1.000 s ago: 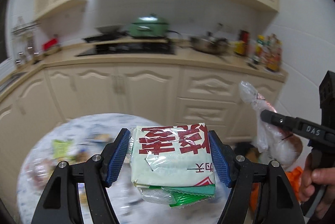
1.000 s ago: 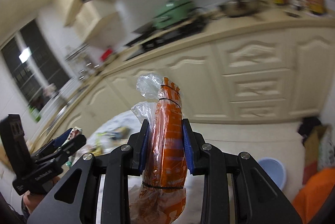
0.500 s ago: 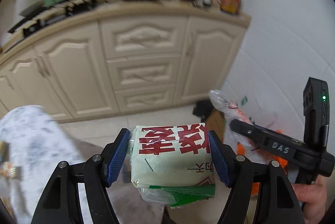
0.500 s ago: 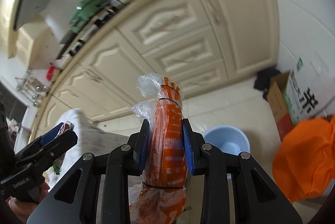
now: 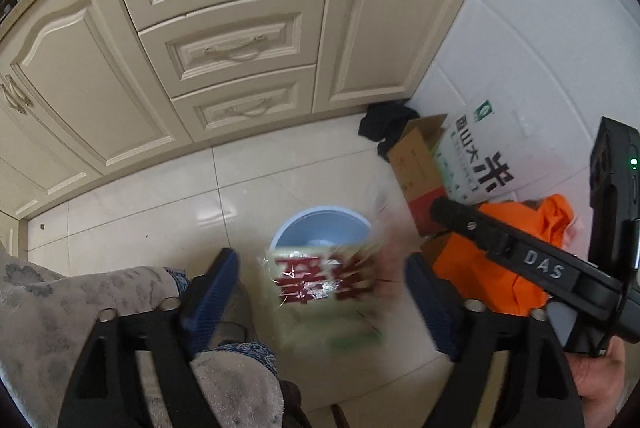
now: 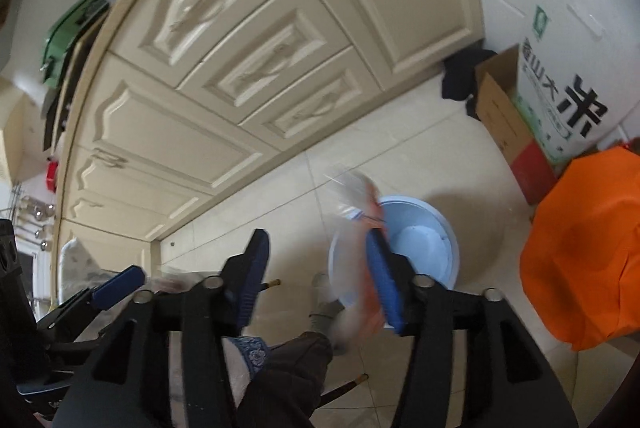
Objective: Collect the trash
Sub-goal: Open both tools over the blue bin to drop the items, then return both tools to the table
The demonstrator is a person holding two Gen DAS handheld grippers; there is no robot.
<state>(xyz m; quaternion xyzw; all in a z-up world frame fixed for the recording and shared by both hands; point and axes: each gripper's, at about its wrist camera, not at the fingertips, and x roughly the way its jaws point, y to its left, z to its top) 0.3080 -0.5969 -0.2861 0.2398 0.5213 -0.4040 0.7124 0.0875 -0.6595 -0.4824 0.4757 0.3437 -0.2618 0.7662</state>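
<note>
My left gripper points down at a pale blue bin on the floor tiles. Its jaws are opening. A white packet with red characters is blurred between the blue pads, touching neither. In the right wrist view my right gripper hangs over the same blue bin, jaws opening. An orange-and-clear wrapper is smeared along the right pad, no longer pinched. One finger of the right gripper shows at the right of the left wrist view.
Cream cabinets stand behind the bin. To its right lie a cardboard box, a white printed sack, an orange bag and a black cloth. A person's leg and a patterned cloth fill the foreground.
Both grippers swung from the cabinets down over the blue bin. Both sets of jaws have spread, and the packet and the orange wrapper have come loose from the pads.
</note>
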